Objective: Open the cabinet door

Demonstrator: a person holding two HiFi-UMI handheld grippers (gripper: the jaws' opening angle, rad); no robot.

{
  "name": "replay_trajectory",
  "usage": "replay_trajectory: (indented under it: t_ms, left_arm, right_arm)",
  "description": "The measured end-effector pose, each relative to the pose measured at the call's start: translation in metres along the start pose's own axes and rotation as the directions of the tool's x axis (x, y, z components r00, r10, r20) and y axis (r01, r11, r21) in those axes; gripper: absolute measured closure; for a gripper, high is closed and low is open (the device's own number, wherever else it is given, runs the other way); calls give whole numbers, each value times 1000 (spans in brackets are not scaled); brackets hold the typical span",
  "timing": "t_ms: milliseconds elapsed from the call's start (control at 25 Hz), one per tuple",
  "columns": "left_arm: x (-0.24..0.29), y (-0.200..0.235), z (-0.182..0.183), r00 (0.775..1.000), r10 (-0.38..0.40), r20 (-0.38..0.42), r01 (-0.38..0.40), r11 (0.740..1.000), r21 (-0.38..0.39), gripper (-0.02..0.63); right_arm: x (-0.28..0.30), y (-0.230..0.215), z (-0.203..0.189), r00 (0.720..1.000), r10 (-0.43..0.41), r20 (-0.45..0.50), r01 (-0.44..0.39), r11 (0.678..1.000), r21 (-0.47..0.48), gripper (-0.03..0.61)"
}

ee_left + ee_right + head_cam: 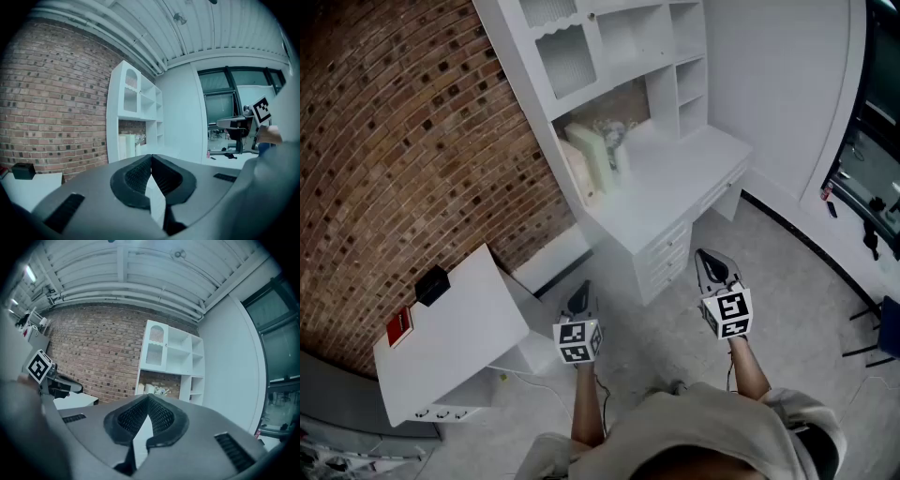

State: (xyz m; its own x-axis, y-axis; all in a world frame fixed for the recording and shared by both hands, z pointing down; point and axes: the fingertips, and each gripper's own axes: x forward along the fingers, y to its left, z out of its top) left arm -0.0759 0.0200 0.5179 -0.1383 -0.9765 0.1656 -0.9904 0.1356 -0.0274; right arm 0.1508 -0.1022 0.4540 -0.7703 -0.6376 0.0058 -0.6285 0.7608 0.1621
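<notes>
A white desk unit (675,178) with a shelf hutch stands against the brick wall. Its cabinet door (565,58), arched with a mesh panel, is at the hutch's upper left and looks closed; it also shows in the left gripper view (131,96) and the right gripper view (155,347). My left gripper (579,298) and right gripper (712,267) are held side by side over the floor, well short of the desk. Both are shut with nothing between their jaws (151,157) (148,397).
Books (595,155) and a small plant stand on the desk top, with drawers (670,253) below. A low white table (450,328) with a black box (432,285) sits at the left by the brick wall (394,141). Windows and an office chair (239,131) are at the right.
</notes>
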Motion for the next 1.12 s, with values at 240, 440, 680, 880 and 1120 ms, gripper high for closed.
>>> replay_trajectory:
  t_ms: [240, 440, 680, 880, 1120]
  left_arm:
    - [7, -13, 9, 1000, -3, 8, 3, 1000, 12, 586]
    - [10, -29, 14, 1000, 1, 8, -1, 1000, 17, 586]
    - [18, -53, 14, 1000, 4, 0, -4, 999, 33, 586]
    - [27, -62, 10, 1000, 12, -1, -12, 999, 31, 586]
    - [48, -58, 4, 1000, 12, -8, -12, 1000, 16, 586]
  right_arm:
    - [-4, -14, -4, 1000, -3, -3, 3, 1000, 4, 565]
    - [-11, -28, -11, 1000, 5, -16, -5, 1000, 9, 565]
    - [-17, -49, -20, 1000, -5, -17, 5, 1000, -15, 565]
    - [-14, -59, -28, 1000, 1, -17, -1, 999, -32, 565]
    - [6, -66, -36, 1000, 2, -26, -3, 999, -48, 565]
